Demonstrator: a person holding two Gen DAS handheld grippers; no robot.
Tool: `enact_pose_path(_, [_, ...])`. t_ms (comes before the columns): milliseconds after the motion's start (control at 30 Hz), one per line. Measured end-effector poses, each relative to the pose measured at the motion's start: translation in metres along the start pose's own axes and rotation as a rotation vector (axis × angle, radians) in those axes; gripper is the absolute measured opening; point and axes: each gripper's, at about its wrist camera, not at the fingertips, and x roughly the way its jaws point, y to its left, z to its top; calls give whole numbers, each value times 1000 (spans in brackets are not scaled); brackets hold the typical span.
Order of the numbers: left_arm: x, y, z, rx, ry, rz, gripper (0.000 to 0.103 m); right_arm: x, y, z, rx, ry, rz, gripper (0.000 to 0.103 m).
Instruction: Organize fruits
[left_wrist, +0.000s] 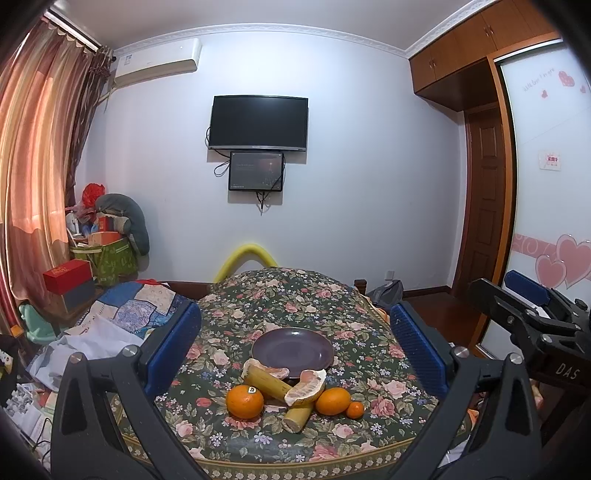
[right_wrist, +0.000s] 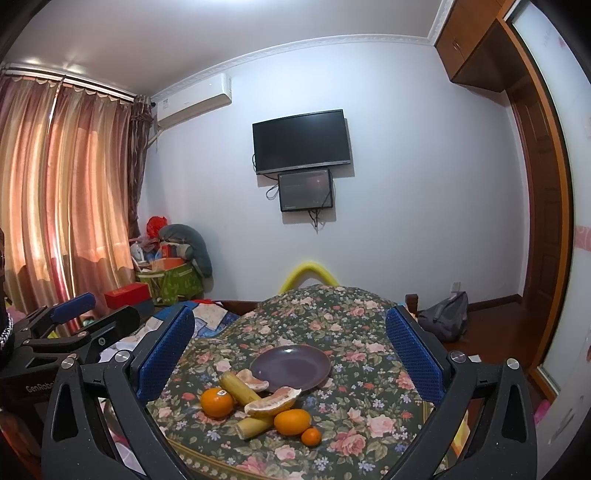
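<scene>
While above the table:
My claws (left_wrist: 295, 347): both spread wide, empty.
Orange (left_wrist: 245, 401), lower centre: firm, round, slippery; pinch its middle.

Beyond the spread jaws, centred between them, an empty purple plate (left_wrist: 293, 348) lies flat. Nearer the jaws, touching its front rim, two pomelo segments (left_wrist: 306, 387) and two yellow-green sugarcane pieces (left_wrist: 266, 379) are piled. A stickered orange (left_wrist: 245, 401) sits left; another orange (left_wrist: 333, 401) and a small tangerine (left_wrist: 355, 410) sit right.
</scene>
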Motion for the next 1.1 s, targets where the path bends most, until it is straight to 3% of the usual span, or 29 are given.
enact_pose_path(1100, [16,6,-4,-12,39,-4,103,12,-1,-7,-6,31,-9,103])
